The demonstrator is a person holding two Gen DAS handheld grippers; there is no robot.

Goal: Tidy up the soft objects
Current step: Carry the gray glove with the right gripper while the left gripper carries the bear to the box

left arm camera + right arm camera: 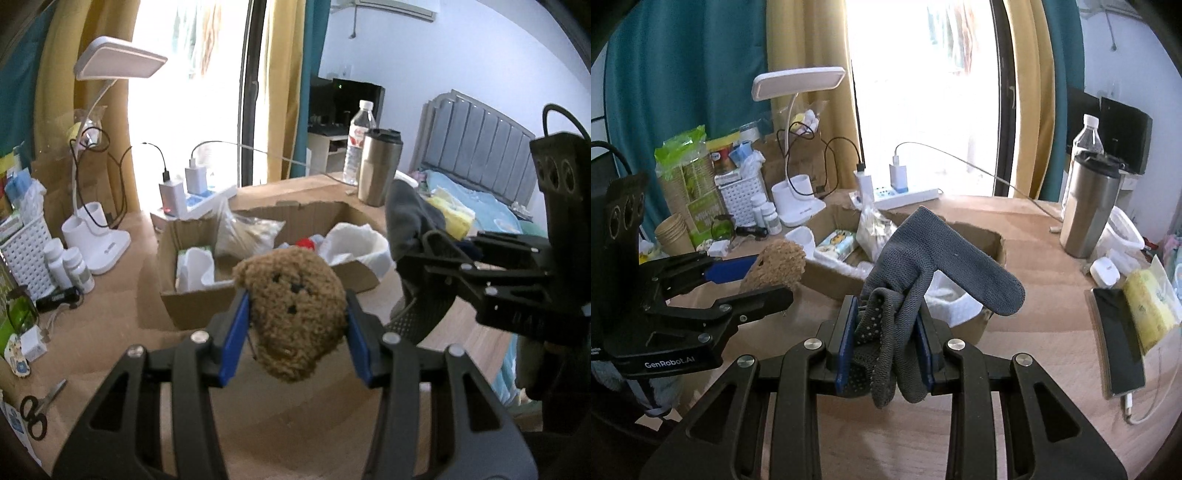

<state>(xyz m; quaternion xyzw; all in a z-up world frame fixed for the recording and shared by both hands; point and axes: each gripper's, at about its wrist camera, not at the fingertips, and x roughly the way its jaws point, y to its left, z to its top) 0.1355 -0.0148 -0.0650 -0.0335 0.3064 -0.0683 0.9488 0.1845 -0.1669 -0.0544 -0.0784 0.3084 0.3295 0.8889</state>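
Bare tabletop (pixel 1045 332) in front of and right of the cardboard box (pixel 207 306) gives open passage. The box opening is crowded: white cloth (pixel 354 240), plastic bag (pixel 243 232), tissue pack (pixel 194 264). Left edge is blocked by lamp base (pixel 99 243), white basket (pixel 26 254), pill bottles (pixel 68 267); far side by power strip (pixel 905 195), steel tumbler (pixel 1089 206), water bottle (pixel 359 142); phone (pixel 1119 339) lies on the right.

Wooden table (pixel 1034 332) carries an open cardboard box (pixel 827 280), steel tumbler (pixel 1089 206), water bottle (pixel 1087 140), white desk lamp (pixel 107 251), power strip (pixel 905 195) (two chargers plugged in), phone (pixel 1119 339), scissors (pixel 37 413).
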